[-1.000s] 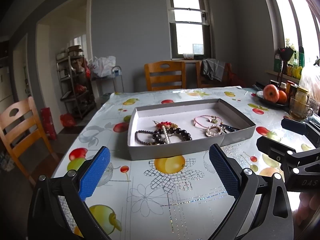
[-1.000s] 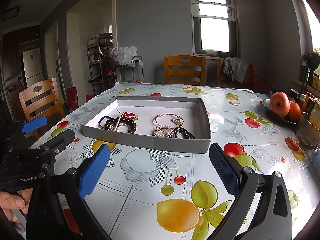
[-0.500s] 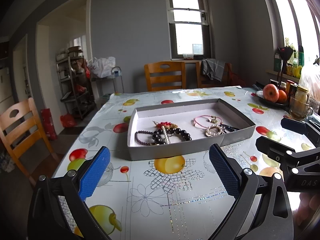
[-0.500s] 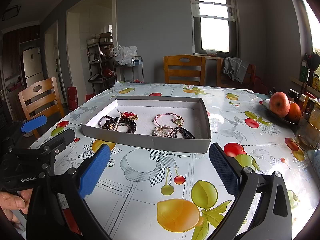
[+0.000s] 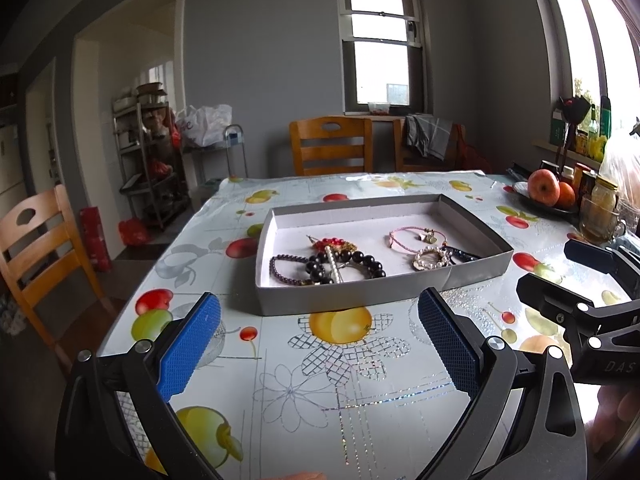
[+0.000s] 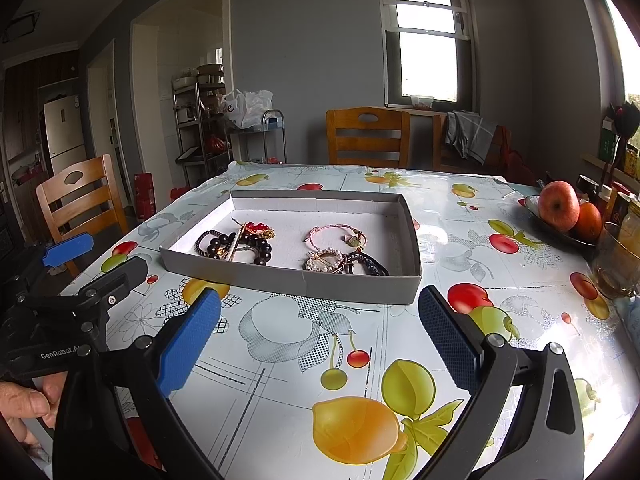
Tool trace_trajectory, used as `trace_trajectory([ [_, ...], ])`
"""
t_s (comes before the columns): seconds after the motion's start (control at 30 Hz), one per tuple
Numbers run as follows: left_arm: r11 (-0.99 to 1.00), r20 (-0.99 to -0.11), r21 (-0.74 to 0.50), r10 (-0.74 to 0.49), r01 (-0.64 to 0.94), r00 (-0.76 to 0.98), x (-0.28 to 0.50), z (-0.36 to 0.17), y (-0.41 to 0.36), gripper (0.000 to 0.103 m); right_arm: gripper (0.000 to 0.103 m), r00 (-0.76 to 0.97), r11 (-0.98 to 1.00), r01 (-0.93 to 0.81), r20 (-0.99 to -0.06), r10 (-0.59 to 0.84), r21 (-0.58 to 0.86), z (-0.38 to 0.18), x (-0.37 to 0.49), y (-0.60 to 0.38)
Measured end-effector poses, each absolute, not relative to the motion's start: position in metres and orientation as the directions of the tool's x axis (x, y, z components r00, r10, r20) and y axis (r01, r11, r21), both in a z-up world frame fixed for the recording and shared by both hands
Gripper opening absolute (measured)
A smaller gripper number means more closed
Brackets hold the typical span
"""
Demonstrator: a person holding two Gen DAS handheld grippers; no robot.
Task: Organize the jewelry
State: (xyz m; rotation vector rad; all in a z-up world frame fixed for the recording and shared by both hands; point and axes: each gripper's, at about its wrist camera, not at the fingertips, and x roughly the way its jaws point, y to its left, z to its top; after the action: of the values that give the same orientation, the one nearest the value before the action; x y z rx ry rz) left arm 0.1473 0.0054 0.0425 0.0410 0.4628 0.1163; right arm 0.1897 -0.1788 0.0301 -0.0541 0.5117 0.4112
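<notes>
Both hand-held grippers (image 5: 318, 338) (image 6: 319, 334) spread wide, empty, before a shallow grey tray (image 5: 360, 294) of tangled bead bracelets (image 5: 328, 266)

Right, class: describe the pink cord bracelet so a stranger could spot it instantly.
Find the shallow grey tray on the fruit-print tablecloth. Inside, right of the dark bead cluster, lies the pink cord bracelet, just behind the pearl piece. It alone is a thin pink loop.
</notes>
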Motion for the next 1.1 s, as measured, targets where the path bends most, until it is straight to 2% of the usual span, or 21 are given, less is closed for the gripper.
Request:
trace_trajectory([
  [0.17, 0.985, -0.492, 0.124, 0.165, -0.119, 0.855, 0.151, 0.039, 0.015, 0.098, 0.098, 0.781, 0.911, -0.410, -0.500, 0.374, 0.040, 0.029, 0.189, -0.177],
  [0.33, 0.985, -0.540, 0.116, 0.170, -0.127, 0.825, 0.152, 0.040, 0.043, 0.098, 0.098, 0.769, 0.907, -0.421, -0.525, 0.365, 0.014, 0.029, 0.188, -0.176],
  [0.53, 0.974, -0.675, 0.147, 0.228, -0.175, 0.701, 0.171, 0.019, 0.094, 0.098, 0.098, 0.750, 0.915, -0.401, -0.588, 0.304, -0.037, 0.023, 0.195, -0.192],
  [0.67, 0.978, -0.796, 0.096, 0.187, -0.185, 0.576, 0.186, -0.007, 0.123, 0.099, 0.098, 0.728, 0.926, -0.370, -0.643, 0.238, -0.077, 0.016, 0.204, -0.216],
  [0.73, 0.982, -0.813, 0.016, 0.122, -0.188, 0.569, 0.187, -0.009, 0.134, 0.099, 0.098, 0.718, 0.933, -0.348, -0.667, 0.200, -0.094, 0.010, 0.211, -0.233],
  [0.8, 0.979, -0.808, 0.036, 0.146, -0.200, 0.571, 0.187, -0.010, 0.135, 0.099, 0.098, 0.699, 0.941, -0.322, -0.696, 0.163, -0.103, 0.005, 0.220, -0.252],
  [0.97, 0.989, -0.807, 0.025, 0.108, -0.149, 0.581, 0.198, -0.012, 0.125, 0.099, 0.098, 0.641, 0.969, -0.240, -0.760, 0.110, -0.062, -0.008, 0.250, -0.302],
  [1.1, 0.993, -0.808, 0.029, 0.093, -0.119, 0.582, 0.201, -0.011, 0.117, 0.099, 0.098, 0.623, 0.979, -0.199, -0.777, 0.093, -0.043, -0.016, 0.261, -0.322],
])
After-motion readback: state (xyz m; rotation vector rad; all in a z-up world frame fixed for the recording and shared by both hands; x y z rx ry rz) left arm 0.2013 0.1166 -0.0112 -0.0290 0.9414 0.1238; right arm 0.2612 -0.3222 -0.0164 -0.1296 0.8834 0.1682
